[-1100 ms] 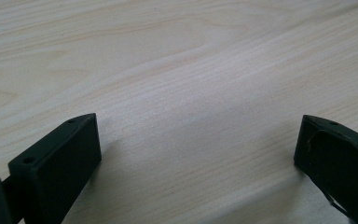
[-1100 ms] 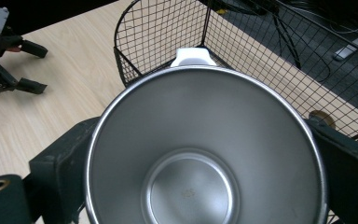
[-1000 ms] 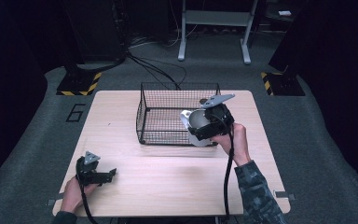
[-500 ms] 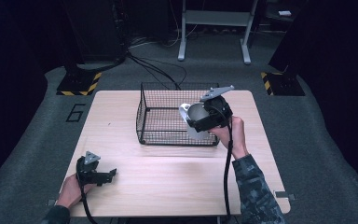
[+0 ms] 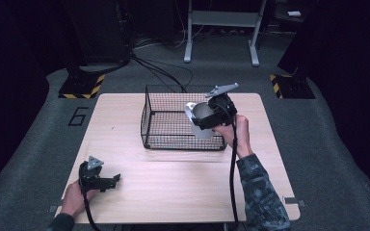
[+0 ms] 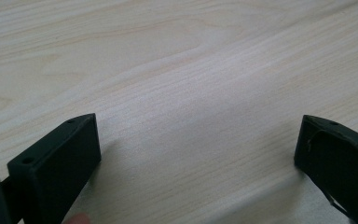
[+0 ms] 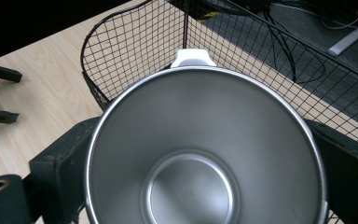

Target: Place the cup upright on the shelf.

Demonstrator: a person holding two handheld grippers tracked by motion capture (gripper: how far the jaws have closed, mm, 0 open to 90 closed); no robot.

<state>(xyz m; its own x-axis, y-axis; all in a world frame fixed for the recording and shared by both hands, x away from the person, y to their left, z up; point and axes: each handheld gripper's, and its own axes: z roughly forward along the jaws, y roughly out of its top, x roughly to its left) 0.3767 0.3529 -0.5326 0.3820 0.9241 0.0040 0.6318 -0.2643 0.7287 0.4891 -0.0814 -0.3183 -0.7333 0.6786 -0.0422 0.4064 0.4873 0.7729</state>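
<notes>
At the near left corner of a wooden table (image 5: 173, 183), the left gripper (image 5: 107, 181) rests low with its jaws spread wide and nothing between them. Farther back on the right, the right gripper (image 5: 203, 117) clamps a shiny metal cup (image 7: 205, 149), held above the near right part of a black wire basket (image 5: 159, 125).
</notes>
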